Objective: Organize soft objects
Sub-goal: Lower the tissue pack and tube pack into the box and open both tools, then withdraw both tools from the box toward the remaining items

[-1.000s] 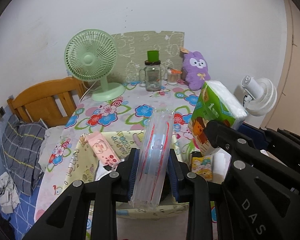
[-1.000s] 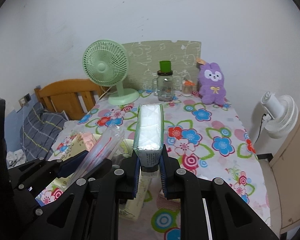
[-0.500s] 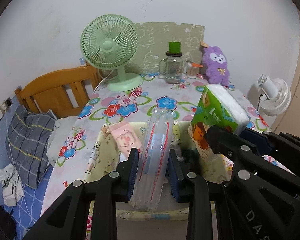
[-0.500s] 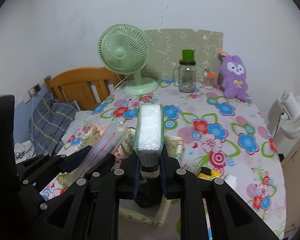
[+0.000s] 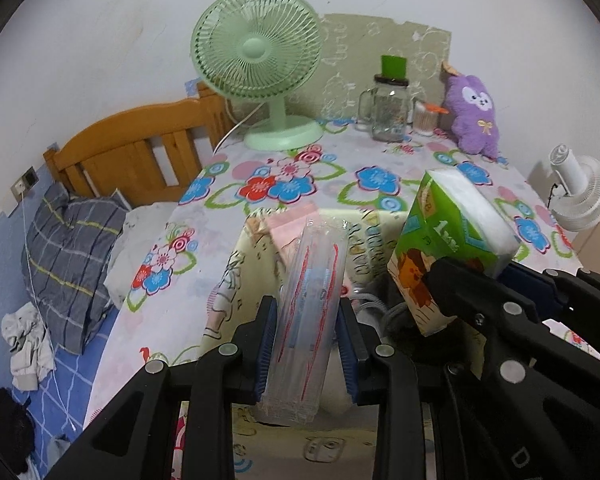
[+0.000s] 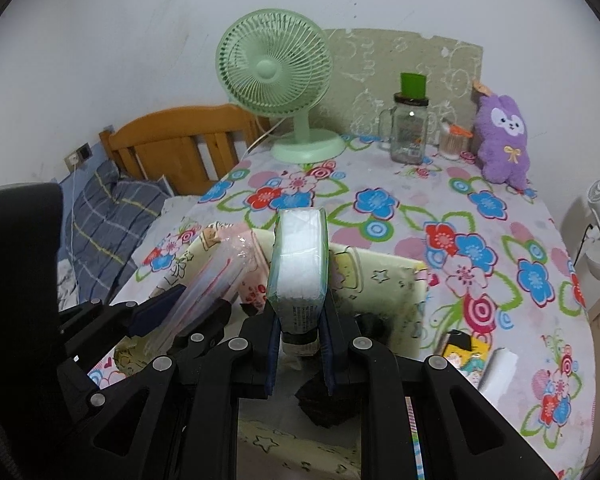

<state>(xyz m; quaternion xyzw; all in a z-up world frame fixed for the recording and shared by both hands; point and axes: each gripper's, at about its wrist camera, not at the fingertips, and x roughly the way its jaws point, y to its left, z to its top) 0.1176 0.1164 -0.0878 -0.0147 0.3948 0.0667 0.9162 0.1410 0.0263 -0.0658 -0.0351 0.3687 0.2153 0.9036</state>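
while both hang over the bin's rim (image 5: 380,216), left gripper (image 5: 306,344) clamps a clear pack (image 5: 312,300), right gripper (image 6: 299,344) a tissue pack (image 6: 300,256).

The left gripper (image 5: 306,344) and the right gripper (image 6: 298,344) sit side by side, both tilted downward, each with jaws clamped on a soft pack standing between its blue pads.
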